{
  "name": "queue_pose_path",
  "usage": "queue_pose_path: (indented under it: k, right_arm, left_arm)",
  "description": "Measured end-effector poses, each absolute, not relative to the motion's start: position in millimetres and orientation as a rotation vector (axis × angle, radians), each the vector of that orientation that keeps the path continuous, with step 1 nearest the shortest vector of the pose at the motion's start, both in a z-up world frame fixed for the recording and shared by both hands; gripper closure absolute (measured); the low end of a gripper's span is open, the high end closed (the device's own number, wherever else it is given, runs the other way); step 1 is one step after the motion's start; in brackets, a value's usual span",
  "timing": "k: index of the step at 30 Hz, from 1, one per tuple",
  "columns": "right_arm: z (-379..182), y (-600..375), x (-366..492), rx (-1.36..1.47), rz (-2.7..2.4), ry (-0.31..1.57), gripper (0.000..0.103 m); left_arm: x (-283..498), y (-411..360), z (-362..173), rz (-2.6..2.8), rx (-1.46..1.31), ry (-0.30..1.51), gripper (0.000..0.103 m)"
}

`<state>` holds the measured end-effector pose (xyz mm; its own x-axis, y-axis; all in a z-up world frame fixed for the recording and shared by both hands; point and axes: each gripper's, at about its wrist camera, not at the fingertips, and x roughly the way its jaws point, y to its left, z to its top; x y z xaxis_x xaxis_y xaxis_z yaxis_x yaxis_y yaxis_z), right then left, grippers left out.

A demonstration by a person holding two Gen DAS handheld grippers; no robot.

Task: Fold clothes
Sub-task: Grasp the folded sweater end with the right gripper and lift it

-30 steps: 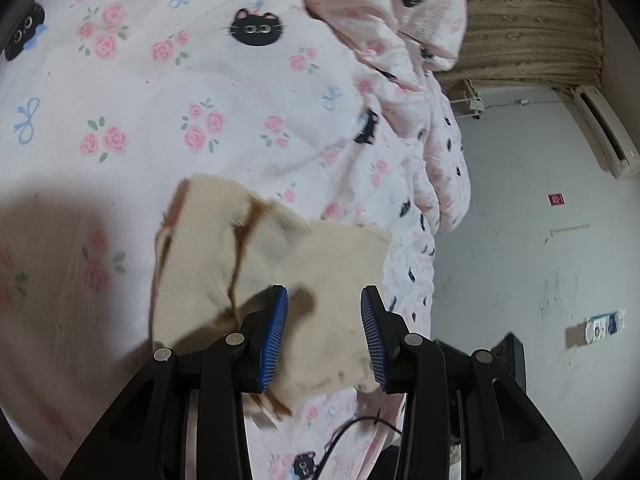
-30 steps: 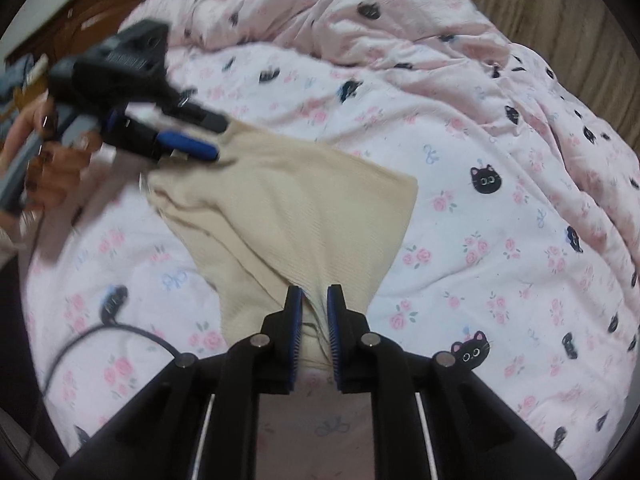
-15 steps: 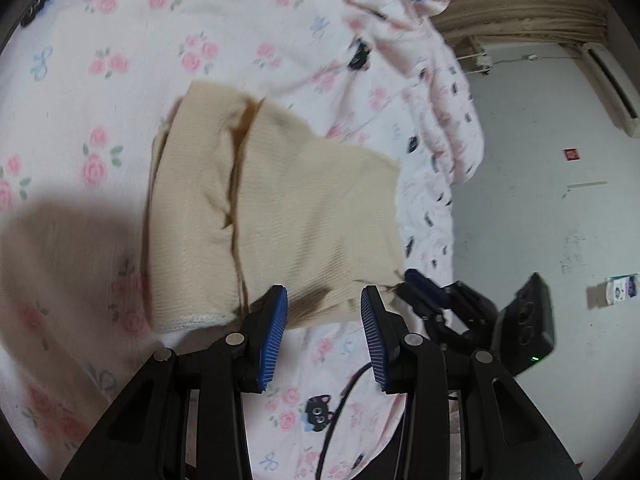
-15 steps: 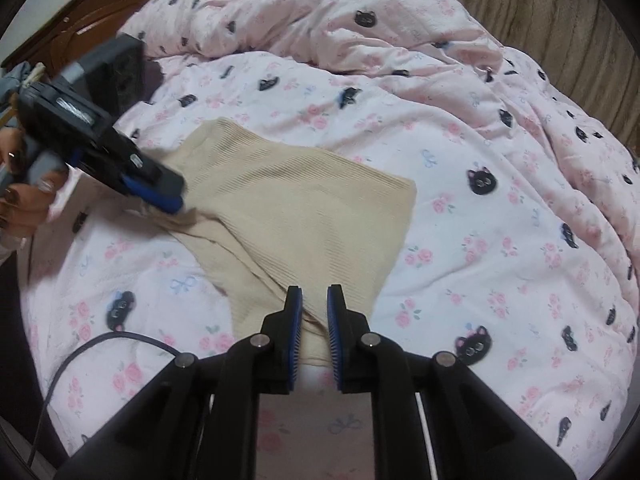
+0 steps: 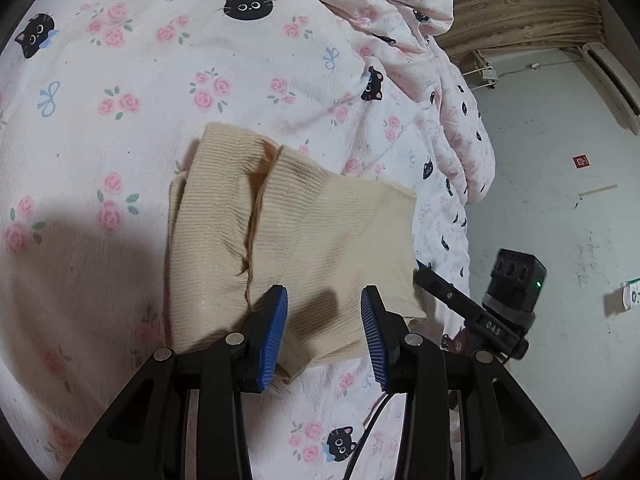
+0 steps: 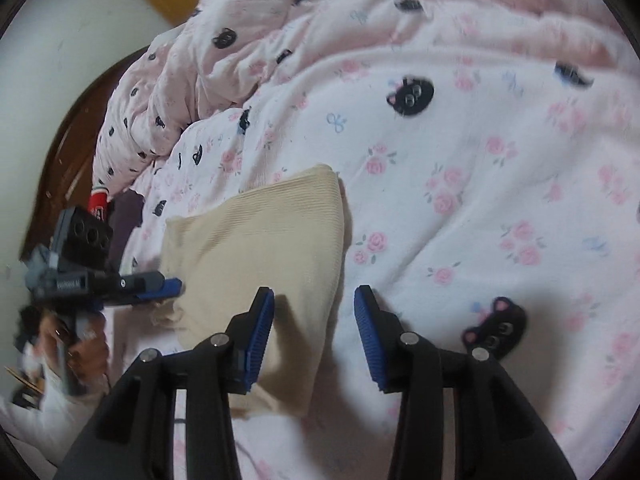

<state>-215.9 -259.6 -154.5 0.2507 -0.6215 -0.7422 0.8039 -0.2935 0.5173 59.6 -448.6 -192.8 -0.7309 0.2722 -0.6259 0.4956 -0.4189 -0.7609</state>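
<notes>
Right wrist view: right gripper (image 6: pixel 314 334) fingers are opening off the folded garment (image 6: pixel 260 256), completing this fold on the bed (image 6: pixel 480 160).

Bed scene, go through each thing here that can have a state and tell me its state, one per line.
Beige garment: folded, lying flat on the quilt.
Floral quilt: spread out, bunched toward the far side.
Left gripper: open, nothing pinched.
Right gripper: jaws opening, pads clear of the cloth.
</notes>
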Motion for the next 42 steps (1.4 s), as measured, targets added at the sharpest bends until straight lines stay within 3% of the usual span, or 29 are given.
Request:
queue_pose_path:
  k: [9,14,20,32,42]
  right_arm:
    - [-181,-277,-235,1.332,-1.341,0.016,0.064]
    - [-185,-271,-235,1.35,-1.314,0.006,0.082]
    - [-174,-265,-228,1.319,-1.316,0.004,0.093]
    - [-105,-287,-191,1.146,-1.365,0.094,0.093]
    - [-88,-344,-135,1.124,-1.321,0.152,0.093]
  left_arm:
    - [63,-454,-190,-2.292,1.043,1.633,0.069]
    - [62,-454,-189,-2.292,1.056,1.613,0.069]
    - [61,-453,-190,-2.291,1.073,1.6,0.069]
    - [107,-495,-169,-2.268,0.83,1.6,0.069]
    - [124,-513,-174,-2.187,0.795,1.598,0.069]
